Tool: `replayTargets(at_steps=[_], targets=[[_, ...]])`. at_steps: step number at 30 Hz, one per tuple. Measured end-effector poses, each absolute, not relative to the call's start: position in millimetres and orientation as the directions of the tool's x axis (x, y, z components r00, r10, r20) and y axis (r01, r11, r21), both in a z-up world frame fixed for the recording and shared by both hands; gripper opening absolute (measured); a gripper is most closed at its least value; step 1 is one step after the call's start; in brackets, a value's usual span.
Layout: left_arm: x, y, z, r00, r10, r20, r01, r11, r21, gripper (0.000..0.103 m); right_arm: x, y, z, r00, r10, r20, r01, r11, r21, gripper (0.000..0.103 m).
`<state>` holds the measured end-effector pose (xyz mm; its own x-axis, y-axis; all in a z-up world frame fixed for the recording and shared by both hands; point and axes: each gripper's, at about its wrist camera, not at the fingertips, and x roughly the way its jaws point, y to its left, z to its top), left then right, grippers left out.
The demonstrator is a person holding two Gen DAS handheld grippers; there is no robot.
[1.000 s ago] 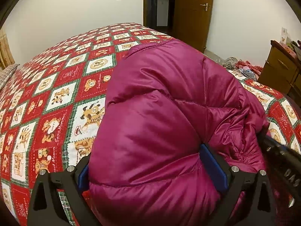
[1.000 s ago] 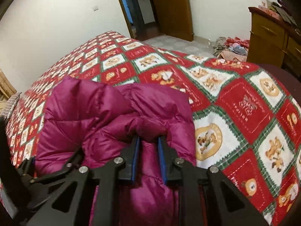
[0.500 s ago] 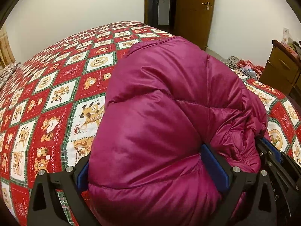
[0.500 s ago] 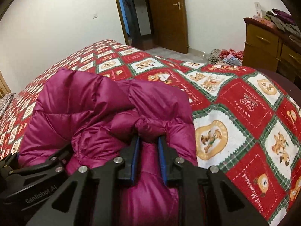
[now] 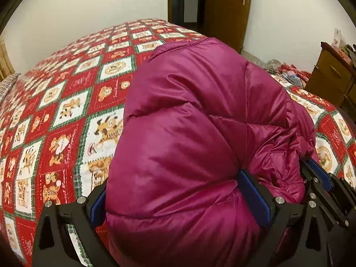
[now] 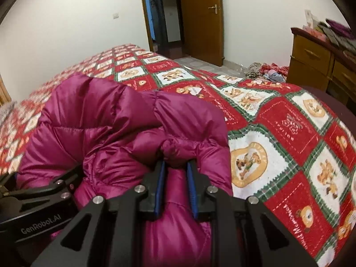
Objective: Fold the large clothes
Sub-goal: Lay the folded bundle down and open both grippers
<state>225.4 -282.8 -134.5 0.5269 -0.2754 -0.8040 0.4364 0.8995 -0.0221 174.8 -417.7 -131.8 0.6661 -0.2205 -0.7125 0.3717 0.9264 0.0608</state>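
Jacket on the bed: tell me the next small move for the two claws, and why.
Probably lower both claws together and lay the gripped bundle flat on the bedspread. The left claw is clamped around a thick puffed fold of the jacket, and the right claw pinches a narrower bunch beside it. The jacket bulges up in a mound, so the fold does not look settled yet.

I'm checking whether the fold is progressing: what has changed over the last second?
Little. The right gripper tilted up, so more of the room shows above the bed, and it edged into the left wrist view. Both grippers stay clamped on the magenta down jacket, the left gripper around a thick bundle.
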Motion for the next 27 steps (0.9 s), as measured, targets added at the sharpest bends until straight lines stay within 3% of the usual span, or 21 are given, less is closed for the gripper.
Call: replayTargets(at_steps=[5,7,9,10,19,27], targets=[[217,-258,-130,0.451,-0.346,-0.823,0.444,0.887,-0.129,0.102,162,-403,-120,0.646,-0.29,-0.706,0.37,0.928,-0.043,0.029],[209,-248,-128,0.461,-0.351,-0.815,0.44,0.888,-0.134,0.102,151,-398,-113,0.641,-0.332,-0.692,0.387,0.918,-0.083,0.057],[196,-238,-123,0.481,-0.353,-0.803,0.443,0.888,-0.125,0.102,134,-397,-108,0.658,-0.321,-0.681,0.391,0.919,-0.056,0.074],[191,-234,-121,0.49,-0.354,-0.796,0.446,0.887,-0.12,0.102,128,-397,-107,0.665,-0.311,-0.679,0.391,0.92,-0.038,0.077],[144,-197,-97,0.556,-0.341,-0.757,0.458,0.887,-0.063,0.102,79,-378,-104,0.678,-0.276,-0.681,0.395,0.919,0.021,0.078],[104,-172,-108,0.584,-0.327,-0.744,0.445,0.894,-0.044,0.102,42,-366,-105,0.684,-0.261,-0.682,0.415,0.907,0.069,0.078]])
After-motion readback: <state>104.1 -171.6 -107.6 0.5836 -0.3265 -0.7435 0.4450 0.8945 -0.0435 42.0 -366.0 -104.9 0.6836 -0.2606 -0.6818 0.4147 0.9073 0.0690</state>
